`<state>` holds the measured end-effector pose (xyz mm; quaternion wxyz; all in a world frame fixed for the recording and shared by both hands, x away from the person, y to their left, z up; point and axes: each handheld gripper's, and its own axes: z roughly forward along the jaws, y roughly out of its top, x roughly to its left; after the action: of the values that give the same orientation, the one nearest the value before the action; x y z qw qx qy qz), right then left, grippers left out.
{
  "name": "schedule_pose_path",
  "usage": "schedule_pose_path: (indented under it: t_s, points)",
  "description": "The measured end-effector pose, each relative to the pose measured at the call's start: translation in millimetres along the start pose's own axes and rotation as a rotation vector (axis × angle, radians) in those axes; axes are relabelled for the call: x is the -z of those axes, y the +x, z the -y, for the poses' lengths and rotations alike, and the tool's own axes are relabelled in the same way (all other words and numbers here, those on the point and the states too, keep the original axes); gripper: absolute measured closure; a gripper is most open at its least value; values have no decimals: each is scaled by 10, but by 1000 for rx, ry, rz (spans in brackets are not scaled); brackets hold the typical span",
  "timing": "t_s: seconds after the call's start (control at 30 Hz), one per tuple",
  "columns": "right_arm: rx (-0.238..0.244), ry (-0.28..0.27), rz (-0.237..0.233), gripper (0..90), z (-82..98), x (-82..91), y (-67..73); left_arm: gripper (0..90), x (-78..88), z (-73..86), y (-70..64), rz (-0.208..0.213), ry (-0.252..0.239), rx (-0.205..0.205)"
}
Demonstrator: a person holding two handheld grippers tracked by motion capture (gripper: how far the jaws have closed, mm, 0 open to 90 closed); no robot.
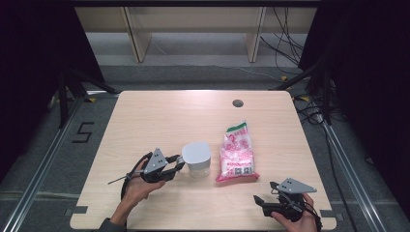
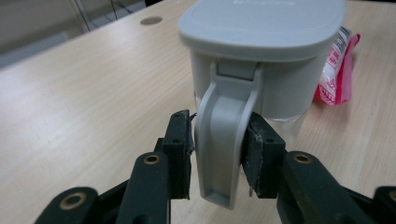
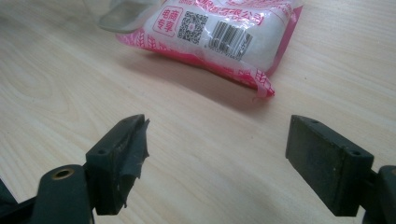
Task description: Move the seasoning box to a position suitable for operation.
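Half the pink bag [image 3: 219,32] cut off

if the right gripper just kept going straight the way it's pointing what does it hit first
Most likely the pink and white bag. It lies ahead of the open right gripper with bare table between, though the bag sits slightly off-centre, so contact at its near corner is a guess.

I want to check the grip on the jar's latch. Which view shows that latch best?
The left gripper view: the latch sits close up, clamped between the left gripper's jaws. The high view shows the jar small, with its latch hidden behind the gripper. The right gripper view catches just a blurred edge of the jar.
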<state>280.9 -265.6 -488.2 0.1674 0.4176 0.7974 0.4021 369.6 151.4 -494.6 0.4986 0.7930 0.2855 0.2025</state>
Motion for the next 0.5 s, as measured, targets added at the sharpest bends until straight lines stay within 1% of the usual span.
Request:
schedule_pose_path:
  t_s: [0.03,0.07,0.1,0.13,0.17,0.23,0.27,0.3,0.33,0.43,0.5]
  points:
    - [-19,1,-15,216,5,-2,9,682,8,-4,6,-15,8,-22]
    - [-20,2,-15,216,4,-1,7,686,10,-5,-8,-30,11,-8]
    - [-20,2,-15,216,4,-1,7,686,13,-14,-15,-46,21,-12]
    - [-19,3,-15,216,2,-2,2,689,-3,-21,-30,-56,15,-7]
    - [5,14,-16,216,-4,-22,-17,695,-17,-26,-40,-72,16,0]
    - [4,15,-16,216,-3,-19,-10,696,-39,-32,-34,-80,13,-14]
    - [-4,18,-9,216,0,-9,-1,697,-41,-31,-18,-77,12,-19]
    - [-8,18,-26,216,0,-6,0,698,-46,-23,-6,-70,1,-24]
    - [-13,22,-29,216,-4,-9,-1,697,-49,-14,-4,-68,-5,-14]
    - [-5,19,-27,217,-4,-12,-1,697,-70,-5,-4,-46,-24,-10]
    - [-9,20,-29,217,-5,-14,0,697,-101,-8,-9,-32,-31,-19]
